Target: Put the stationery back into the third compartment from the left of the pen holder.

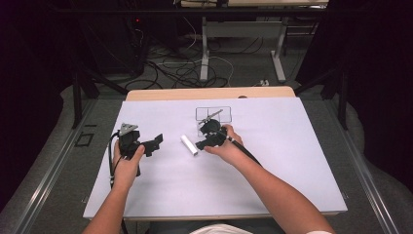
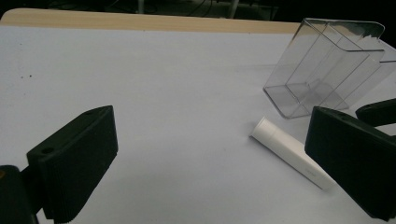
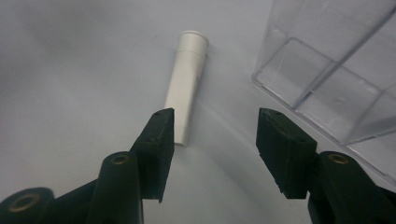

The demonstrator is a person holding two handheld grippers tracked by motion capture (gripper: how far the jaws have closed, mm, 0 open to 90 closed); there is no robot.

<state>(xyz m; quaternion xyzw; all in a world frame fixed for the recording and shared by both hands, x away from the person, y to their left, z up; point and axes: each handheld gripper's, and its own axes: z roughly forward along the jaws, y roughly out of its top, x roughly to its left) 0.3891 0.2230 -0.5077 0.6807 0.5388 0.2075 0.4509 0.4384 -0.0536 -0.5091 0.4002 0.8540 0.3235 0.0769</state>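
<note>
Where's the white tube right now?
High view: the white tube lies flat on the white table cover, mid-table, between the two grippers, just left of the right gripper and near the clear divided box.

Even overhead light fell on the white table sheet, which looked bright with a faint lilac cast, while the room around it sank into near black. Shadows were soft and short. The clear plastic box caught pale glare on its walls. Both gripper views were slightly soft, their near black jaws blurred.
</note>
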